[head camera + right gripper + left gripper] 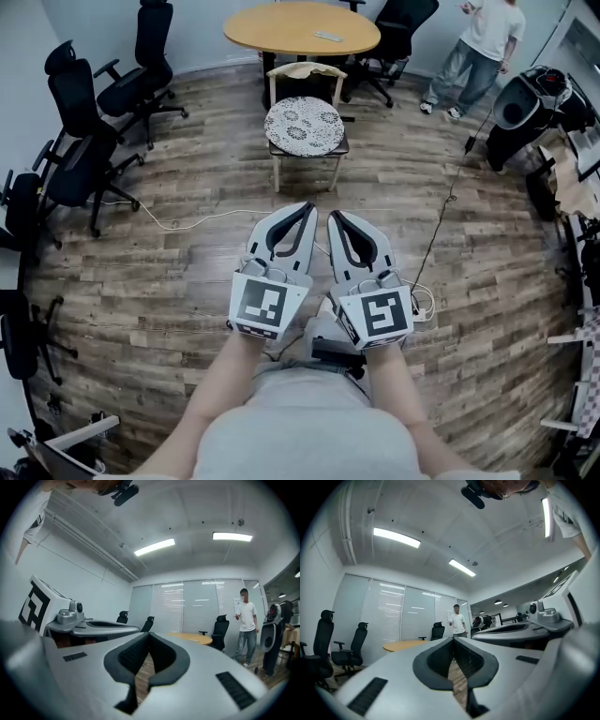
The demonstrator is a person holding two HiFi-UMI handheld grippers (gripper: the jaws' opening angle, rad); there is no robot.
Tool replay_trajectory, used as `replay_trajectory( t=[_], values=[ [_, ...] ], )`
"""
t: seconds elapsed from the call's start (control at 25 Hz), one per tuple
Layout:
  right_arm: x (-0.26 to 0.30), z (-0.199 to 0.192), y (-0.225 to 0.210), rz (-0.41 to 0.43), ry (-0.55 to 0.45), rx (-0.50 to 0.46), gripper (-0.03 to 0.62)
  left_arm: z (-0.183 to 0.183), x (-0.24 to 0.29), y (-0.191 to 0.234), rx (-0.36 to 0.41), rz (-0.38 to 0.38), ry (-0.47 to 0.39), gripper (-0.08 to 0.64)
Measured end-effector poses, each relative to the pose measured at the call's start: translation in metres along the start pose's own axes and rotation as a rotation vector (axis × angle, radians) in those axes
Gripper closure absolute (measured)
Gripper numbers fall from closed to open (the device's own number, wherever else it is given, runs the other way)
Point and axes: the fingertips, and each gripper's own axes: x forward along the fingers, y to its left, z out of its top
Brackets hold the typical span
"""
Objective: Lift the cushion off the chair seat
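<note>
Two grippers are being held side by side: the left gripper and the right gripper, each with its jaws being pressed together at the tips and nothing gripped. One round patterned cushion is being borne on the seat of one wooden chair, well apart from both grippers. One round table is standing just behind that chair

Wood-plank floor under me, white cable across it, round wooden table ahead, black office chairs to my left, blinds beyond, strip lights overhead.
</note>
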Motion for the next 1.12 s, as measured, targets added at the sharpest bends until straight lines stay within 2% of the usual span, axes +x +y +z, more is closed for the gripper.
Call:
replay_trajectory(
  t=[0.28, 0.76, 1.12],
  values=[
    [0.041, -0.008, -0.045, 0.052, 0.02, 0.003, 0.566, -0.004, 0.06, 0.018, -0.014, 0.043, 0.013, 0.557],
    [0.084, -0.024, -0.147, 0.113, 0.028, 0.027, 0.566, -0.006, 0.169, 0.018, -0.015, 0.111, 0.019, 0.557],
    [0.102, -0.033, -0.191, 0.122, 0.008, 0.039, 0.566, -0.015, 0.216, 0.012, 0.001, 0.109, 0.032, 0.557]
  ],
)
